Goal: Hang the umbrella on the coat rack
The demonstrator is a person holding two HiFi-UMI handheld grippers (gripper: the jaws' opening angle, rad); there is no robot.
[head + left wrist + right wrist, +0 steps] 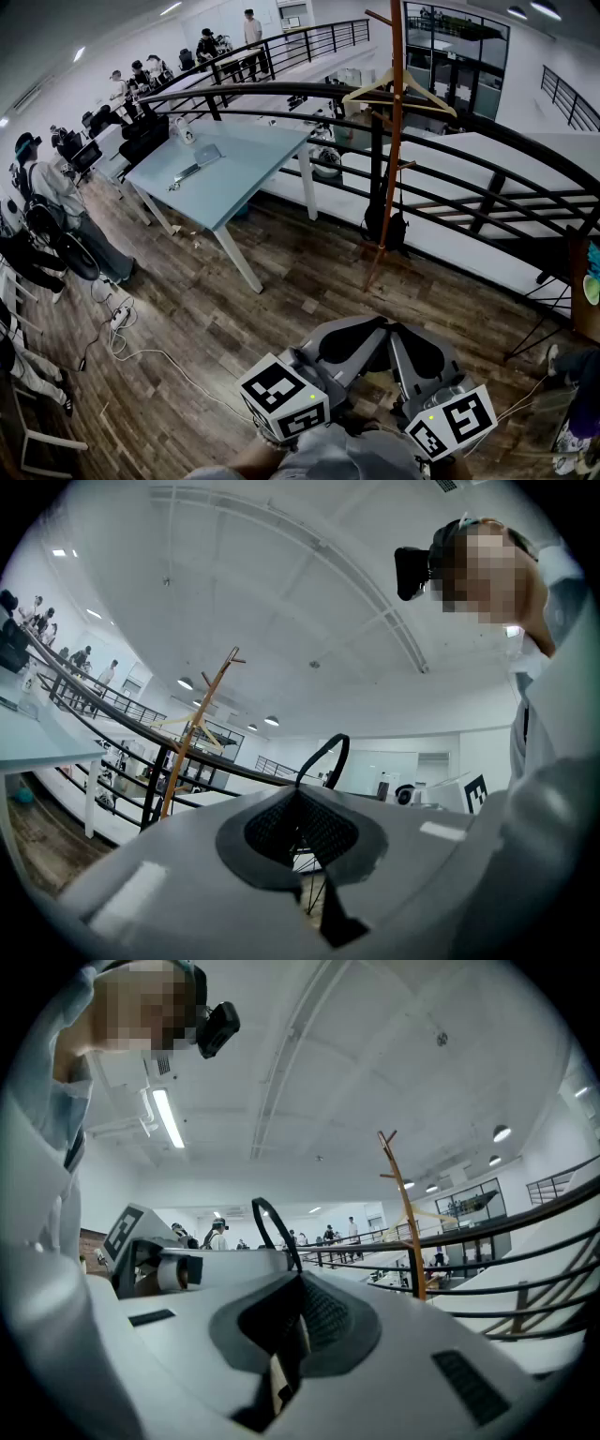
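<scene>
The coat rack (397, 141) is a thin brown pole with short pegs, standing on the wood floor in front of the black railing. A wooden hanger (403, 87) hangs from it. Both grippers are low in the head view, close to my body, and their jaws converge. The left gripper (370, 328) (300, 794) looks shut, and a black strap loop (330, 757) rises from its tips. The right gripper (300, 1279) (398, 330) also looks shut, and the same loop (270, 1230) shows at its tips. The rest of the umbrella is hidden under the grippers. The rack (192, 733) (405, 1213) stands well ahead of both.
A pale blue table (216, 173) stands to the left of the rack. The curved black railing (450, 178) runs behind the rack. A white cable (141, 352) lies on the floor at the left. People (56, 197) stand along the left side.
</scene>
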